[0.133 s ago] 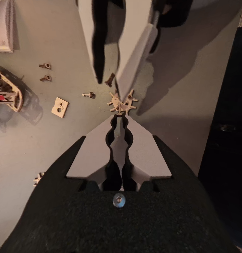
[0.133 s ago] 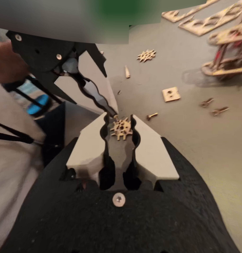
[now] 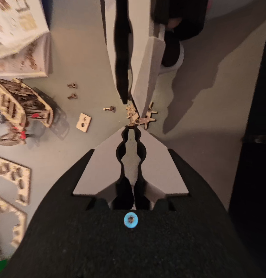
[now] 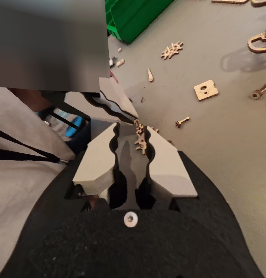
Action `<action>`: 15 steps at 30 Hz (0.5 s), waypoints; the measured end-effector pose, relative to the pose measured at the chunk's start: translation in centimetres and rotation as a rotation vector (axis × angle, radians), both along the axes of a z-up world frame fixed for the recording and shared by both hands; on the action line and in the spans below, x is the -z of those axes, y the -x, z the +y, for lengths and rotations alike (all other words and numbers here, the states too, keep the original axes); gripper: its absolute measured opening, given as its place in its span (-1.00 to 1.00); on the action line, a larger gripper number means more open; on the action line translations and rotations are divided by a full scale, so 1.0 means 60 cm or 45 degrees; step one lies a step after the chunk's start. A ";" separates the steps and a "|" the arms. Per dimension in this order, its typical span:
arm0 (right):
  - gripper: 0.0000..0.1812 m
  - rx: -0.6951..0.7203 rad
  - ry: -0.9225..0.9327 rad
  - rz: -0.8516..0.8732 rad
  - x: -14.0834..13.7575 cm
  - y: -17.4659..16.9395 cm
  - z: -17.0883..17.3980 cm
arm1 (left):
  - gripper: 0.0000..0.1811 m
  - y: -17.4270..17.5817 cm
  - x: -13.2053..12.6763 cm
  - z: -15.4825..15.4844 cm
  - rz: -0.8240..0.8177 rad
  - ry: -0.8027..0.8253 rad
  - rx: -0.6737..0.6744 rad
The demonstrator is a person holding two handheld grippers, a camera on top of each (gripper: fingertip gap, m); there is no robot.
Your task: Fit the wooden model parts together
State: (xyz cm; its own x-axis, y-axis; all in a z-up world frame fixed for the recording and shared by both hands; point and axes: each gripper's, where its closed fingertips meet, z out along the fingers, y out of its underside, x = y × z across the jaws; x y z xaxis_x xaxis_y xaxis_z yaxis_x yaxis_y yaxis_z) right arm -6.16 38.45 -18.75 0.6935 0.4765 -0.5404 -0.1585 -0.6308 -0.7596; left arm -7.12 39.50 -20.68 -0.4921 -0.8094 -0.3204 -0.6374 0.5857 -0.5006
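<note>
Your left gripper (image 3: 131,127) pinches a peg at its tips, pointing into the toothed wheel (image 4: 141,136) tipped on edge against your right gripper's (image 4: 131,127) parted fingers, just above the table.

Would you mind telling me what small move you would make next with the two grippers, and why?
Probably close the right gripper on the toothed wooden gear, then steady it. The gear sits tilted against only one of that gripper's fingers, with a clear gap to the other, so it looks loosely supported. The left gripper pinches a small pin at the gear's hub, so it seems mid-insertion.
</note>
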 end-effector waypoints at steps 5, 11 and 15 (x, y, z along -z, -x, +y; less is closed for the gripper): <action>-0.76 0.032 -0.020 0.119 -0.021 0.000 0.008 | -0.95 -0.001 -0.024 0.012 -0.197 -0.306 0.077; -0.78 0.049 -0.040 0.187 -0.032 0.006 0.013 | -0.95 0.002 -0.048 0.011 -0.300 -0.403 0.108; -0.89 0.053 -0.080 0.194 -0.040 0.011 0.014 | -0.95 0.004 -0.058 0.008 -0.328 -0.410 0.116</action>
